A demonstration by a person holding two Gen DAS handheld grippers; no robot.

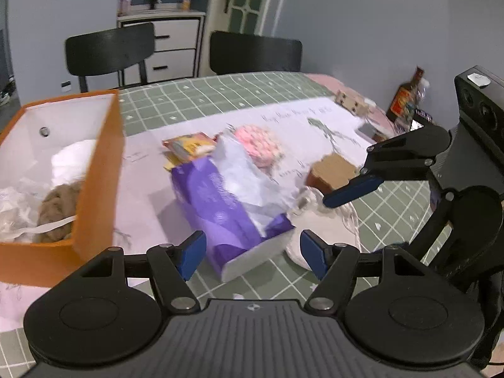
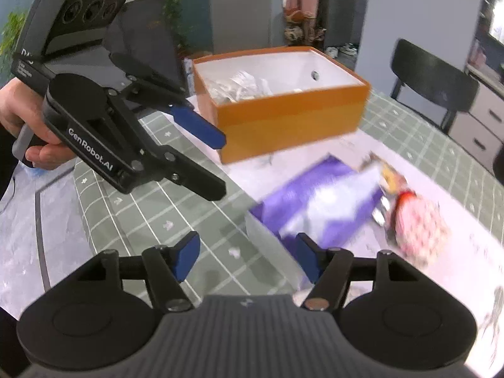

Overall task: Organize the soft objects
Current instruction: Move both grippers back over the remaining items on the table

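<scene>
Two hand-held grippers over a cluttered desk (image 1: 220, 94) with a green grid-patterned cloth.

A purple-and-white plastic pack (image 1: 230, 201) lies on the desk just beyond the left gripper (image 1: 252, 252); a pink dotted soft bundle (image 1: 261, 148), a yellow snack packet (image 1: 189, 145) and a brown cardboard piece (image 1: 334, 170) lie behind it, and a white cloth pouch (image 1: 318, 230) lies to its right. The open orange cardboard box (image 1: 97, 170) with white lining stands at the left, holding a tan fuzzy soft item (image 1: 58, 208), a white soft item (image 1: 74, 160) and clear crinkled plastic (image 1: 12, 208). Two black chairs (image 1: 255, 52) stand behind the desk. The left gripper's fingers are spread and empty; the right gripper (image 2: 247, 260) likewise has its fingers released, nothing between them, near the pack's end.
</scene>
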